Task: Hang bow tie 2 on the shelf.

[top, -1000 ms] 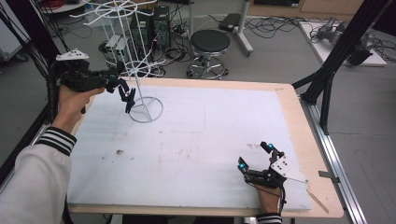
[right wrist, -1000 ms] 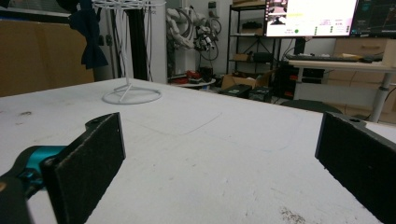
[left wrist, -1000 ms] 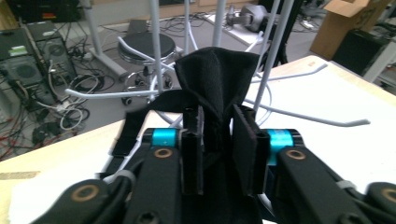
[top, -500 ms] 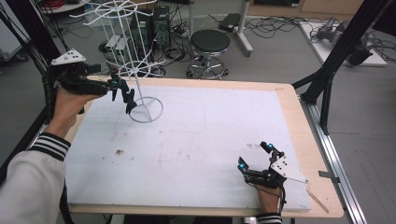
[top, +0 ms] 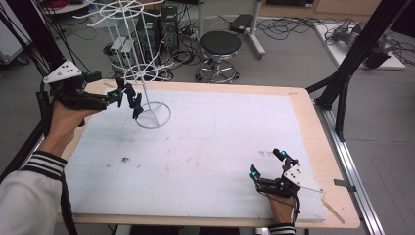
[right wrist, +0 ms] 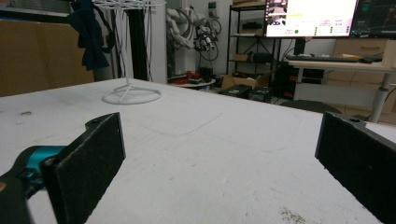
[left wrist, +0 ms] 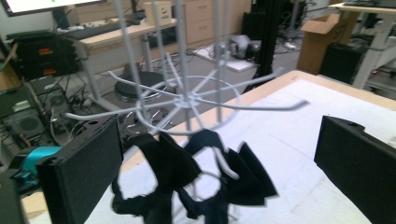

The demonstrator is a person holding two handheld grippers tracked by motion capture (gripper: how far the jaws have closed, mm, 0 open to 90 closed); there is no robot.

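Observation:
A white wire rack (top: 145, 88) stands on a ring base at the far left of the white mat (top: 220, 142). A dark blue cloth piece (top: 135, 105) with loops hangs from one of its lower arms. My left gripper (top: 125, 93) is held in the air just left of the rack, open, its tips by the cloth. In the left gripper view the cloth (left wrist: 173, 163) dangles from a hook of the rack (left wrist: 187, 100) between the wide-apart jaws of the gripper (left wrist: 219, 135). My right gripper (top: 265, 163) rests open on the mat at the near right; its view (right wrist: 219, 140) faces the rack (right wrist: 132, 96) and cloth (right wrist: 88, 28).
The wooden table edge (top: 318, 127) borders the mat on the right, with black frame struts (top: 342, 93) beyond it. A black stool (top: 220, 44) and cables lie on the floor behind the table. Small brown stains (top: 125, 159) mark the mat.
My left gripper has drawn back a little to the left, away from the rack. The cloth stays hanging on the rack. The right gripper has not moved.

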